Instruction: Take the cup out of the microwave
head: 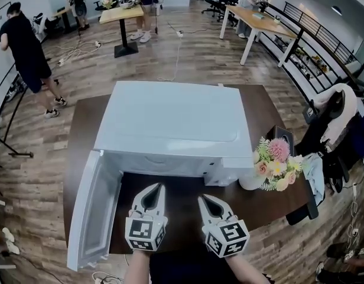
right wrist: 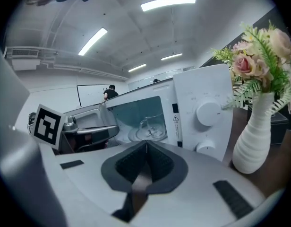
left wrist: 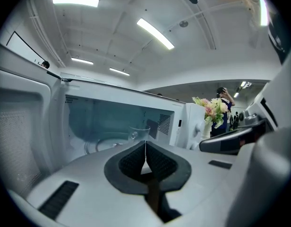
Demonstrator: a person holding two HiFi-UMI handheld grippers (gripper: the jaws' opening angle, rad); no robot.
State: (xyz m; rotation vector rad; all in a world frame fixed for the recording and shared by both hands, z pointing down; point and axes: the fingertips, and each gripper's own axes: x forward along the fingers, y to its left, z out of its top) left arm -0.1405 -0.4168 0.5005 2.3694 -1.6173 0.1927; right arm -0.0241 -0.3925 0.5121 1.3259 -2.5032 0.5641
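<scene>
Two handheld grippers sit lowest in the head view, side by side above the near edge of a dark table, each carrying a cube of square markers. On the left gripper, both jaws are pressed together with nothing between them. The right gripper is likewise closed tight and empty, as its own view shows. Both point forward and slightly downward toward the oven's opening, just short of it, with the person's forearms behind them at the bottom of the frame.

Largest on the table is a white microwave, seen from above. Its door is swung wide open to the left, exposing the cavity. A white ribbed vase of pink flowers stands to the right, close beside the control panel. Smallest is the clear glass cup, sitting on the turntable inside the cavity, untouched.

Judging from this, the door is already open. What remains is reaching in, spreading a claw, gripping the cup and drawing it out.
</scene>
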